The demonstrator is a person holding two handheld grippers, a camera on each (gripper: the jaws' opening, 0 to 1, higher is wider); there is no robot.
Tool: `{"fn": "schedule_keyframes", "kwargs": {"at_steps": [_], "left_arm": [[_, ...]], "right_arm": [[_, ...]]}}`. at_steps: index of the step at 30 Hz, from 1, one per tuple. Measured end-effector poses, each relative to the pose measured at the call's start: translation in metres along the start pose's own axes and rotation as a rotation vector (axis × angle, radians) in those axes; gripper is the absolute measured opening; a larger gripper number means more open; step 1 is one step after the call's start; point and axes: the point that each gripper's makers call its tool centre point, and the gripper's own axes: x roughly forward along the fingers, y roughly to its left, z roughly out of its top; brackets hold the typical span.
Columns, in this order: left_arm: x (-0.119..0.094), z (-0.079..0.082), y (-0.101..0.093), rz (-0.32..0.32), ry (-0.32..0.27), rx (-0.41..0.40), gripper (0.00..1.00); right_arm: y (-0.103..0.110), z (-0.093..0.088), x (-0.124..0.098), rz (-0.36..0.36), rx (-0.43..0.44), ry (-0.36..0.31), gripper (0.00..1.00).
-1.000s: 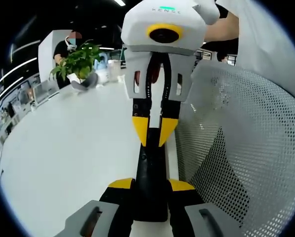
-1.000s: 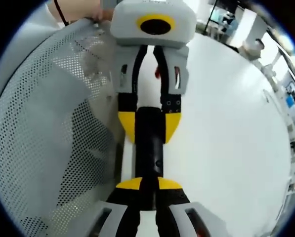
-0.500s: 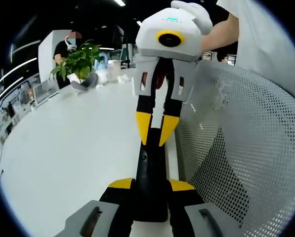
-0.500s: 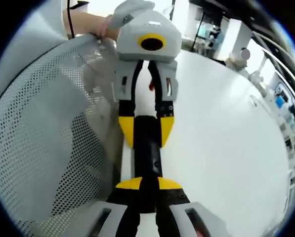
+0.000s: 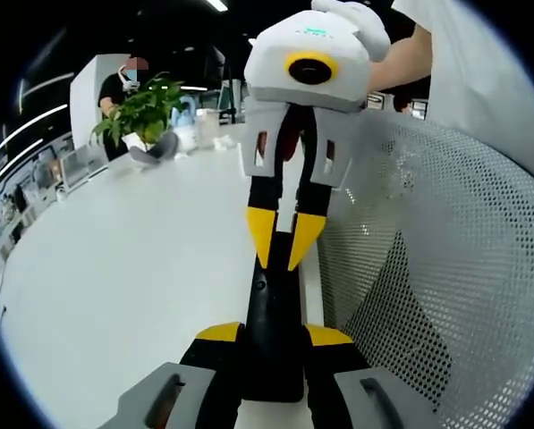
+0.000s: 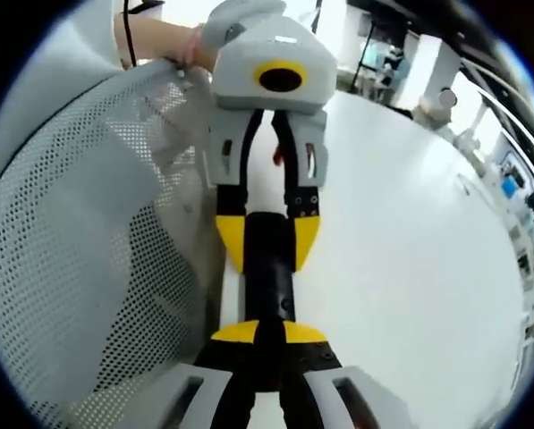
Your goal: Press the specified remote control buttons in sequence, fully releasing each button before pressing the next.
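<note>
- Gripping the black remote control [image 5: 273,335] at lower centre of the left gripper view, left hand-held gripper [image 5: 273,334] clamps its near end.
- Right hand-held gripper [image 5: 283,252] descends from top, yellow tips nearly together over the remote.
- Remote lies on white tabletop [image 5: 123,277], beside mesh chair back [image 5: 436,268].
- Plant [image 5: 141,112] upper left.
</note>
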Motion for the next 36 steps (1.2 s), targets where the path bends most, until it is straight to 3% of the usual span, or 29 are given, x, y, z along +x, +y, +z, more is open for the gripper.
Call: {"fn": "schedule_keyframes", "kwargs": {"at_steps": [11, 15, 17, 18, 19, 20, 26, 31, 36], "left_arm": [[0.000, 0.000, 0.001, -0.001, -0.001, 0.002, 0.25], [0.001, 0.000, 0.001, -0.002, -0.003, 0.002, 0.25], [0.001, 0.000, 0.001, -0.001, -0.004, 0.002, 0.25], [0.001, 0.000, 0.001, 0.000, -0.005, 0.004, 0.25], [0.001, 0.000, 0.001, 0.000, -0.005, 0.002, 0.25], [0.001, 0.000, 0.001, 0.001, -0.006, 0.002, 0.25], [0.001, 0.000, 0.001, 0.002, -0.005, 0.001, 0.25], [0.001, 0.001, 0.000, 0.002, -0.006, 0.001, 0.25], [0.001, 0.001, 0.000, 0.003, -0.007, 0.000, 0.25]], "right_arm": [[-0.002, -0.002, 0.001, 0.073, 0.076, 0.055, 0.04], [-0.005, -0.003, 0.001, 0.119, 0.115, 0.043, 0.02], [-0.010, -0.005, 0.002, 0.103, 0.099, 0.043, 0.00], [-0.005, -0.013, 0.002, 0.139, 0.051, 0.071, 0.00], [-0.005, -0.009, 0.003, 0.128, 0.053, 0.061, 0.00], [-0.004, -0.009, 0.004, 0.133, -0.013, 0.066, 0.00], [-0.004, -0.005, 0.003, 0.111, 0.110, 0.041, 0.00], [-0.003, -0.003, 0.003, 0.053, 0.063, 0.012, 0.00], [-0.005, 0.000, 0.003, 0.017, 0.124, -0.041, 0.00]]}}
